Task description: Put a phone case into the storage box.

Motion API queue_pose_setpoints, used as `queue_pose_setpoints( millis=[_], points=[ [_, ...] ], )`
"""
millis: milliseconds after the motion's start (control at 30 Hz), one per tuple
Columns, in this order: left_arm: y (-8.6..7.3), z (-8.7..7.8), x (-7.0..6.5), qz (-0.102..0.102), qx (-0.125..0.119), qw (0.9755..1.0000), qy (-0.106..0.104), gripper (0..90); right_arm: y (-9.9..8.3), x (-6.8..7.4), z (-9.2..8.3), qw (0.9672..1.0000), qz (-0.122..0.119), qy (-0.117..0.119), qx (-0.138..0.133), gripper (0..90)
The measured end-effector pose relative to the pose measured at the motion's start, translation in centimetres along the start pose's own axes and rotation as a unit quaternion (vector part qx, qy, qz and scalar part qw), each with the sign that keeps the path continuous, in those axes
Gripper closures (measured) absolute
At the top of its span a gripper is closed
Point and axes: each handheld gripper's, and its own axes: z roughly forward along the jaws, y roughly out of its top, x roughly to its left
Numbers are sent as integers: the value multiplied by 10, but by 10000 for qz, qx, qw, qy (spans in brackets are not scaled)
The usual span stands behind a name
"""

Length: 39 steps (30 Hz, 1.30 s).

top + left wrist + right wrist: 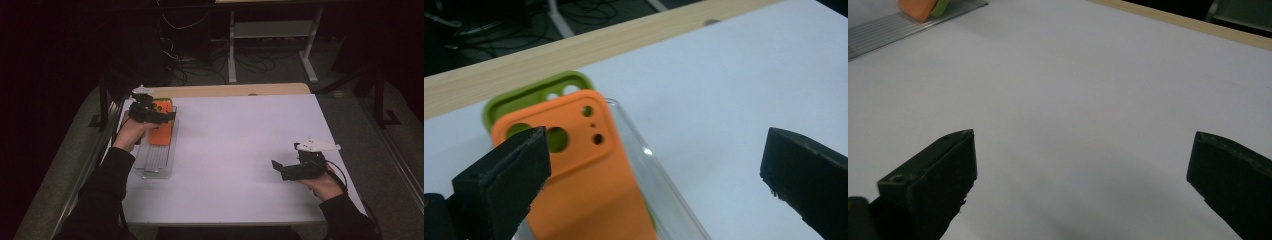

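Observation:
An orange phone case (161,132) lies on top of a green phone case (524,96) in a clear ribbed tray (157,161) at the left of the white table (240,145). My left gripper (169,116) hovers just above the far end of the cases, open, with nothing between its jaws. In the left gripper view, the orange case (584,175) and the tray rim (649,165) sit below the left gripper (655,152). My right gripper (279,168) rests low near the table's right front, open and empty. The right gripper (1082,152) faces bare table, with the orange case (918,7) far off.
A wooden strip (235,90) runs along the table's far edge. Beyond it, a white desk frame (232,50) and cables stand on the dark floor. The tray's near half (888,27) holds nothing.

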Motion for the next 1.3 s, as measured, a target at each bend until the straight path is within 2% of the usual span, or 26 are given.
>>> queue_pose_setpoints(
  millis=[67,100,167,233,267,333,533,700,833,1033,1167,1300],
  points=[
    [-1,-6,-3,175,-38,9997,-136,0,0,0,0,10000,-15,19,-8,0],
    [-1,-9,-7,155,-96,9996,-222,0,0,0,0,10000,11,47,-6,0],
    [-2,-15,-10,287,-129,9989,-337,0,0,0,0,9999,1,120,4,0],
    [-4,-20,-14,336,-205,9983,-428,0,0,0,0,9997,-12,232,21,0],
    [-5,-23,-16,414,-165,9979,-460,0,0,0,1,9996,-22,269,29,0],
    [-7,-28,-19,391,-254,9970,-621,0,0,1,1,9994,-15,344,24,0],
    [-18,-39,-30,591,-340,9931,-955,0,0,3,3,9981,-114,609,46,0],
    [-31,-41,-40,836,-316,9894,-1148,0,1,5,4,9976,-148,667,71,0],
    [-43,-42,-46,990,-283,9878,-1166,0,1,6,5,9975,-192,675,70,0],
    [-65,-47,-52,962,-429,9860,-1292,0,1,7,4,9973,-225,691,80,0],
    [-77,-48,-53,971,-543,9859,-1254,0,1,7,4,9973,-236,694,80,0],
    [-89,-49,-53,897,-540,9865,-1259,0,1,8,4,9970,-297,712,81,0]
  ],
)
